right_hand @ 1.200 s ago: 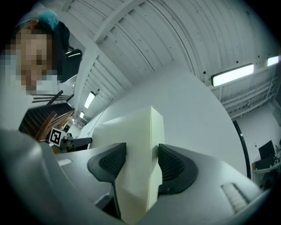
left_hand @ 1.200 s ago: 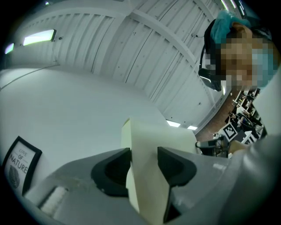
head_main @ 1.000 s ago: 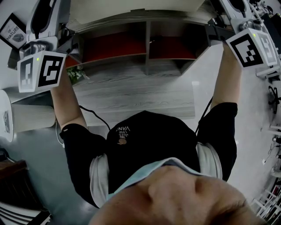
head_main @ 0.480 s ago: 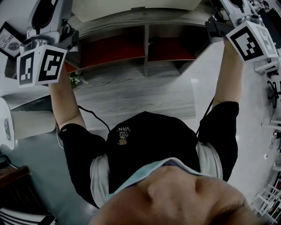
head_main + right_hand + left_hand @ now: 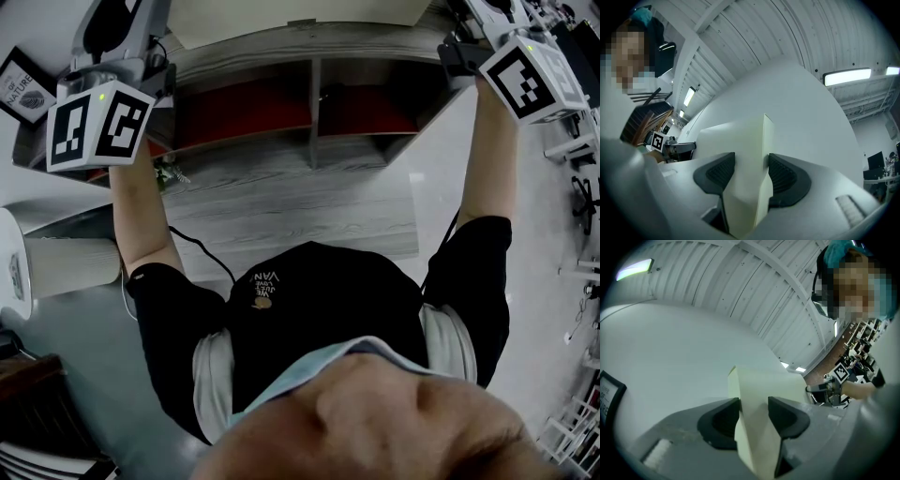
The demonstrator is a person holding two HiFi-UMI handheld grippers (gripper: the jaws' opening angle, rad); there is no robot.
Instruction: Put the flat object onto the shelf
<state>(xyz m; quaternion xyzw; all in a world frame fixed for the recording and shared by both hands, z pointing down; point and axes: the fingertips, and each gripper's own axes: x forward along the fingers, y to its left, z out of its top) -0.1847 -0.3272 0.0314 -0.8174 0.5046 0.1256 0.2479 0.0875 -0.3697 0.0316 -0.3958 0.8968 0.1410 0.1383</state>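
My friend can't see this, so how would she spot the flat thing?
Find the wooden shelf with red compartments. Above it in the head view, a pale cream board stretches between the left gripper and right gripper. Unlike everything around, it is plain, thin and clamped at both ends.

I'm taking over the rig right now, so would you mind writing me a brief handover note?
Left gripper: shut on one end of the flat object, a cream panel.
Right gripper: shut on the other end.
Position: the panel is held between both grippers, up by the top board of the shelf. I cannot tell whether it touches the board.
Done: panel picked up and brought to the shelf.
Left: set it on the shelf, open both jaws, draw back.
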